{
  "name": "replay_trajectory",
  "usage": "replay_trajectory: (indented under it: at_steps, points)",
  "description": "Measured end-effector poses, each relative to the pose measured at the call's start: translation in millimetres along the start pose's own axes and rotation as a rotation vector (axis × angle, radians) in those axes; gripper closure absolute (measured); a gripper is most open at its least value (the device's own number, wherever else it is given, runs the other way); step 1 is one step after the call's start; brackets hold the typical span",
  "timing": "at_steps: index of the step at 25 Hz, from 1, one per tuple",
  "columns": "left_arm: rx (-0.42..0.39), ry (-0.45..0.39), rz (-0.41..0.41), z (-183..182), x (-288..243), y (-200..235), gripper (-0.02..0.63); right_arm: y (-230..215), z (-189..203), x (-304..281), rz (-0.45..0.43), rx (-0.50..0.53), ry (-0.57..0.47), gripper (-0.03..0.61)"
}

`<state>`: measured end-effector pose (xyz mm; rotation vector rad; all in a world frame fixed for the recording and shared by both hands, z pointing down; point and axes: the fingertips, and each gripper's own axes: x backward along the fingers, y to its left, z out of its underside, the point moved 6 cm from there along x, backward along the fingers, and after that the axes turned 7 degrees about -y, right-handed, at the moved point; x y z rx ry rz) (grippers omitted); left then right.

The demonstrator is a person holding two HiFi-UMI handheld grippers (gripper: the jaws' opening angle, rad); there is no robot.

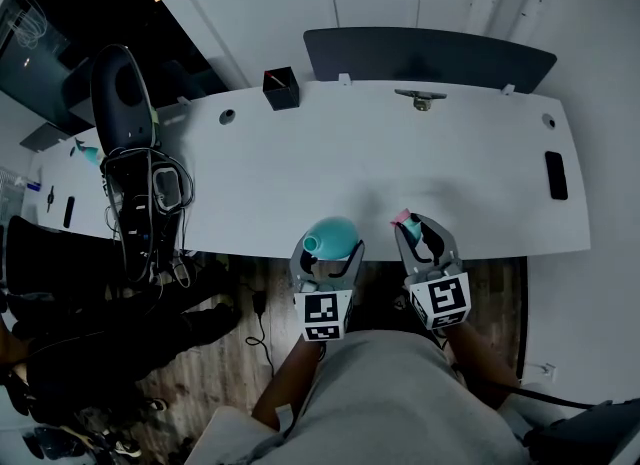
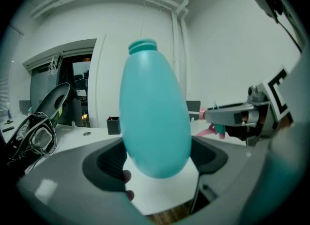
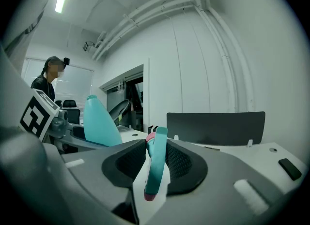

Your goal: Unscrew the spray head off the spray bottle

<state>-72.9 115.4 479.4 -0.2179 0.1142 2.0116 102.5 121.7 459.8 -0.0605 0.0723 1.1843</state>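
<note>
Head view has the left gripper [image 1: 329, 253] clamping the uncapped spray bottle [image 1: 334, 235] steady over the near edge of the worktop [image 1: 400, 163] while, just right, the right gripper [image 1: 420, 235] pinches the freed spray head [image 1: 406, 220] clear of its neck.

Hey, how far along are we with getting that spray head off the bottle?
Done: the spray bottle has a bare neck, no head on it. In hand: the left gripper clamps the bottle in its tongs; the right gripper pinches the spray head, apart. Left: probably only setting both on the white table.
</note>
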Motion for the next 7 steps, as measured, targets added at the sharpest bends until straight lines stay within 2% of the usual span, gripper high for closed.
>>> replay_trajectory:
  at_steps: [7]
  points:
    - [-0.004,0.023,0.006,10.8,22.7,-5.2,0.215,15.4,8.0,16.9,0.0,-0.011,0.017,0.457]
